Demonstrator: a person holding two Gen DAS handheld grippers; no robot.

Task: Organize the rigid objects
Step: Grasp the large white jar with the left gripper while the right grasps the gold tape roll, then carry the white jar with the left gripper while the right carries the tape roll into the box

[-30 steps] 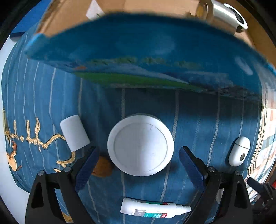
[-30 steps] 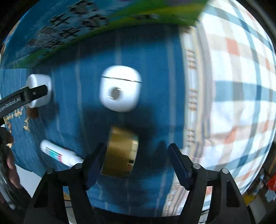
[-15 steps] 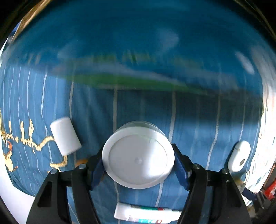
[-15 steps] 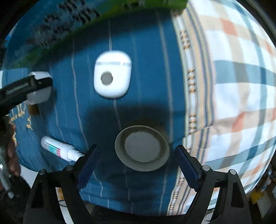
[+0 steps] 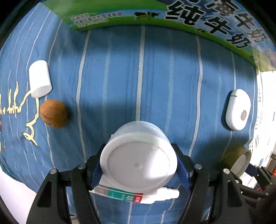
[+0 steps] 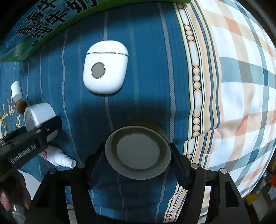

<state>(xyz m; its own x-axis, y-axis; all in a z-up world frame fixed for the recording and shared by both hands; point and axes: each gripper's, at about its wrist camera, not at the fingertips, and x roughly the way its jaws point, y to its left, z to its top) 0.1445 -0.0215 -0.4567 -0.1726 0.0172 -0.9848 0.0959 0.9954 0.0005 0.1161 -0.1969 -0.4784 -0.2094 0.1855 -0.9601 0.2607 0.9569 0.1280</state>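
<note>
At the bottom of each wrist view, the left gripper (image 5: 138, 169) clamped the white jar (image 5: 138, 163), above a tube (image 5: 138, 195) with a green-red label, the right gripper (image 6: 138, 159), jaws just closed in, clasped the dark tin (image 6: 138, 151), and "GenRobot.AI" marked the left gripper's arm at lower left, with the white case (image 6: 105, 67) higher and the Chinese-lettered carton (image 5: 198, 15) topmost.

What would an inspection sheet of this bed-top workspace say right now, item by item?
Surface: blue striped cloth; plaid blanket beside it.
Job's things: white round jar; olive tin; white case; white tube; white cap; walnut; printed carton along the far edge.
Clutter: nothing seen.
Grippers: left tool shut on the jar; right tool shut on the tin, having just closed.
Cables: nothing seen.
Surroundings: blurred items past the blanket, too unclear to name.
</note>
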